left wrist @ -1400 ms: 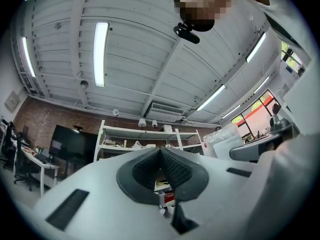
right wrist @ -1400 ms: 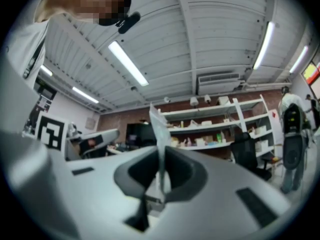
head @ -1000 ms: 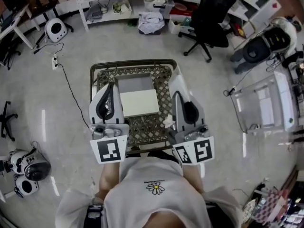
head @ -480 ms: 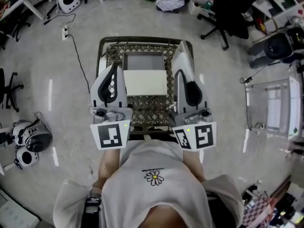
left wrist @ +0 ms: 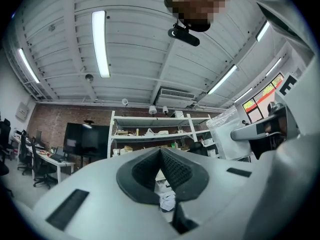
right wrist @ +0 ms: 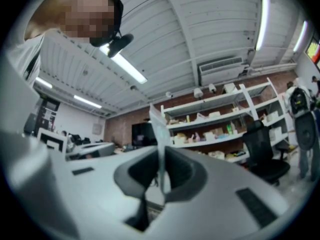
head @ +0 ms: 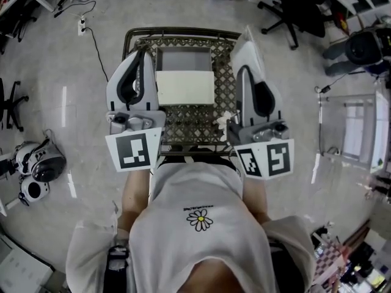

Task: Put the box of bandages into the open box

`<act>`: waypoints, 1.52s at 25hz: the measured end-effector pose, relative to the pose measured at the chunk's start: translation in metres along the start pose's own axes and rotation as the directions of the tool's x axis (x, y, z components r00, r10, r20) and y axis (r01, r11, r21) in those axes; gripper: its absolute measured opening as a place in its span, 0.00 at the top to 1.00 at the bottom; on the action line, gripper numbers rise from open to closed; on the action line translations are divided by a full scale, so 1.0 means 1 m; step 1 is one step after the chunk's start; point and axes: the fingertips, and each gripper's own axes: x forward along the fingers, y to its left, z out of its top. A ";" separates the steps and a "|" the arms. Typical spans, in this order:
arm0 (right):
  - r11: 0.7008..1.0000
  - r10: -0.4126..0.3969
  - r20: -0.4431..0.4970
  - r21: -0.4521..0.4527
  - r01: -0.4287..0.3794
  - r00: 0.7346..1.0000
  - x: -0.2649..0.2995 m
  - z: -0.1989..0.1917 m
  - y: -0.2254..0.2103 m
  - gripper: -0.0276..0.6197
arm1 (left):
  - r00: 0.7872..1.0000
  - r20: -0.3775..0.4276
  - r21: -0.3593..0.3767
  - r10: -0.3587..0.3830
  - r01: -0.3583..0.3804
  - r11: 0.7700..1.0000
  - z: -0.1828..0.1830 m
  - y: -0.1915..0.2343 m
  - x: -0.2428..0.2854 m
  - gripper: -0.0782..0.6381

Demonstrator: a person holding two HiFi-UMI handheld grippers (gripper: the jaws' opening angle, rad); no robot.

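I'm over the wire-lattice cart [head: 183, 124]. The open box [head: 183, 58] sits at its far end with only its grey floor showing and its white flap [head: 185, 87] laid toward me. Both grippers reach out roughly level, the left gripper [head: 142, 52] beside the box's left wall and the right gripper [head: 247, 38] off its right. The left jaws are pressed together on nothing. Only the right gripper view shows the right jaws pinching a thin pale piece [right wrist: 159, 144] edge-on; I can't tell if it's the bandage box. A small white scrap [head: 221, 119] lies on the lattice.
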 end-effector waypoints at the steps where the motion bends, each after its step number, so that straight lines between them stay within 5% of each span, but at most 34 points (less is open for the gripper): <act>1: 1.000 -0.011 -0.006 -0.009 0.011 1.000 -0.001 0.000 -0.005 0.89 | 1.000 -0.001 -0.002 0.001 -0.001 1.000 -0.001 0.001 0.002 0.86; 6: 0.994 -0.053 -0.045 -0.101 0.048 0.998 -0.007 0.001 -0.035 0.89 | 1.000 -0.006 -0.042 0.002 -0.003 0.999 -0.008 0.001 0.014 0.86; 16: 0.986 -0.041 -0.128 -0.168 0.019 0.991 0.003 -0.025 -0.077 0.89 | 0.999 -0.033 0.001 -0.030 0.030 1.000 -0.025 -0.012 0.034 0.86; 22: 0.960 0.093 -0.197 -0.244 -0.140 0.976 0.023 -0.061 -0.079 0.89 | 0.997 -0.072 -0.052 -0.013 0.009 0.999 -0.050 -0.005 0.041 0.86; 27: 0.865 0.147 -0.406 -0.390 -0.316 0.902 0.052 -0.126 -0.078 0.89 | 0.993 -0.120 -0.018 0.010 -0.013 1.000 -0.076 0.002 0.043 0.86; 31: 0.805 0.169 -0.529 -0.412 -0.426 0.832 0.074 -0.174 -0.067 0.89 | 0.987 -0.161 -0.001 0.022 -0.022 1.000 -0.096 0.003 0.048 0.86; 38: 0.680 0.178 -0.750 -0.374 -0.630 0.637 0.099 -0.271 -0.040 0.89 | 0.973 -0.227 -0.021 0.047 -0.053 0.998 -0.142 0.011 0.054 0.86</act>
